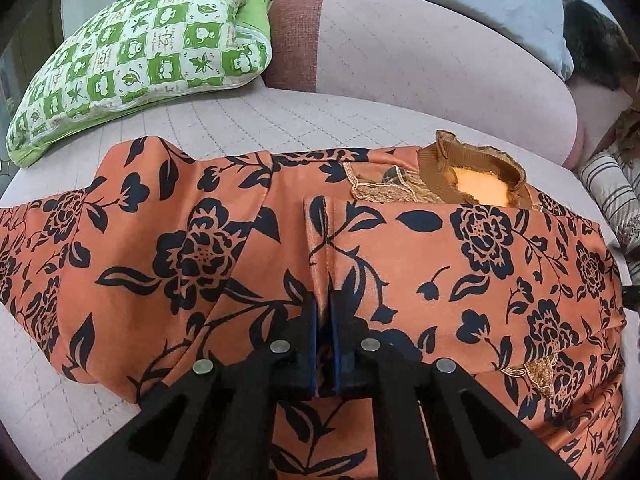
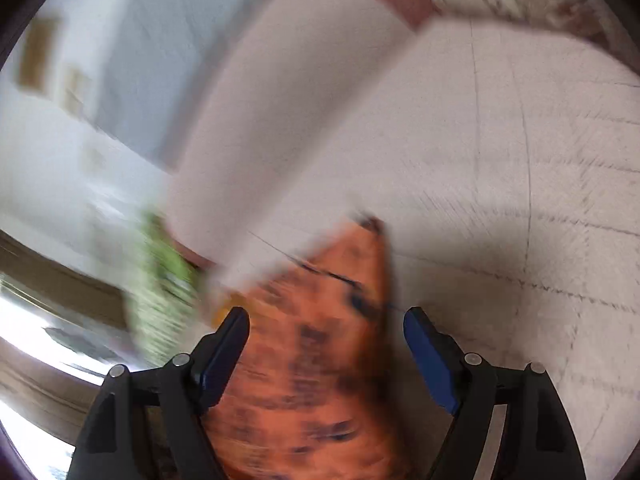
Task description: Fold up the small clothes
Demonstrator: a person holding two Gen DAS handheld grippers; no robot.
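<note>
An orange garment with black flowers [image 1: 400, 248] lies spread on a quilted pale pink sofa seat [image 1: 280, 120]. Its brown ribbed collar [image 1: 472, 168] is at the upper right. My left gripper [image 1: 325, 300] is shut on the end of a folded-in sleeve at the garment's middle. In the blurred right wrist view, my right gripper [image 2: 326, 320] is open, jaws wide apart, above part of the same orange garment [image 2: 312, 360]. Nothing is between its pads.
A green and white patterned pillow [image 1: 152, 52] lies at the back left on the sofa. The pink backrest [image 1: 420, 52] runs behind, with a grey cushion [image 1: 480, 4] on top. Striped fabric [image 1: 612, 188] lies at the right edge.
</note>
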